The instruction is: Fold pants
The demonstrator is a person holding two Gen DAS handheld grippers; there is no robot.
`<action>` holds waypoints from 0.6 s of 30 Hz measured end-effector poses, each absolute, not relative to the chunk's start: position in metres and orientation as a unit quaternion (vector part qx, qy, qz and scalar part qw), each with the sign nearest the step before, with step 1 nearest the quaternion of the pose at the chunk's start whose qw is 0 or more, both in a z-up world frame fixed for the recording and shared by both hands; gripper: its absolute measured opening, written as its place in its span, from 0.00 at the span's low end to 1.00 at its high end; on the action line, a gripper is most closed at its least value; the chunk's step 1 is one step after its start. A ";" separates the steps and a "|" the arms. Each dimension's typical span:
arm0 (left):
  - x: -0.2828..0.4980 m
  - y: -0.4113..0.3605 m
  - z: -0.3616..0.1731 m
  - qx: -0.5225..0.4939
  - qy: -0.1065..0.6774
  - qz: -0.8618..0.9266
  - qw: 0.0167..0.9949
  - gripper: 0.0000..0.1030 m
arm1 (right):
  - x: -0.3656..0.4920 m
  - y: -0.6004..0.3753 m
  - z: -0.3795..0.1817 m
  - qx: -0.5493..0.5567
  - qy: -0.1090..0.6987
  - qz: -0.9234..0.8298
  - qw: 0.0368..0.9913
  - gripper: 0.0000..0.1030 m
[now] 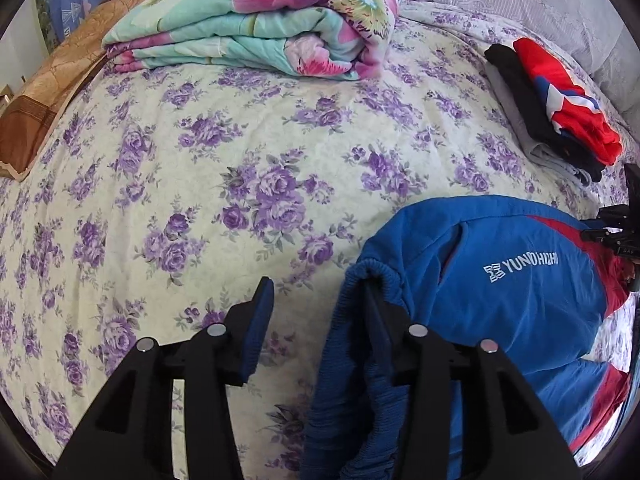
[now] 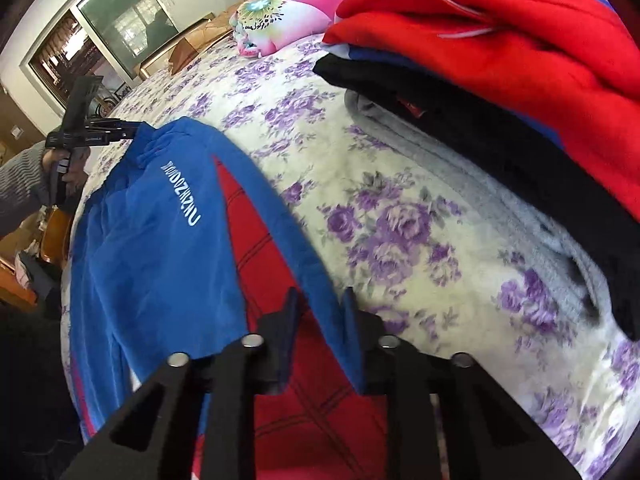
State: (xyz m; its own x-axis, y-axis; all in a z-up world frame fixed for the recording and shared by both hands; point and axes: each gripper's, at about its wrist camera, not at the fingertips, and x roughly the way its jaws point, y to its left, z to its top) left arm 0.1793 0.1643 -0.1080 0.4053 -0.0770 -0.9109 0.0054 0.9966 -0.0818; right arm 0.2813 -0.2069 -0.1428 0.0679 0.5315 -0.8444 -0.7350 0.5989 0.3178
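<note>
**Bedroom inspection: blue pants on the bed, both tools at the waistband end**

A bed fills the scene, covered by a cream bedspread printed with purple roses. At its far side lies a folded turquoise quilt with large pink flowers, and beside that a brown pillow. A window with a pale frame is seen beyond the bed in the right wrist view.

A stack of folded clothes sits toward one side of the bed: red on top, black under it, grey at the bottom. It lies apart from the pants.

The pants, blue with red panels and white lettering, lie on the bedspread near the edge closest to the person. The elastic waistband is bunched at one end.

The left gripper stands with its jaws apart. One finger is tucked against the gathered waistband; the other hangs over bare bedspread, clear of cloth. Nothing is pinched between the two.

The right gripper has its jaws narrow, with a strip of blue and red fabric from the pants lying between them. Whether the pads actually press on the cloth cannot be told from this view; a gap remains visible.

A hand in a grey knit sleeve holds the left tool's grip.
</note>
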 end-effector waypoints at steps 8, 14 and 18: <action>0.171 0.162 -0.088 -0.048 0.547 -0.068 0.833 0.47 | 0.274 -0.213 -0.143 -0.080 0.528 0.433 0.726 0.13; 0.171 0.154 -0.086 -0.031 0.546 -0.087 0.833 0.49 | 0.278 -0.209 -0.143 -0.091 0.536 0.431 0.720 0.13; 0.167 0.171 -0.084 -0.026 0.542 -0.061 0.838 0.52 | 0.277 -0.208 -0.143 -0.097 0.540 0.428 0.719 0.13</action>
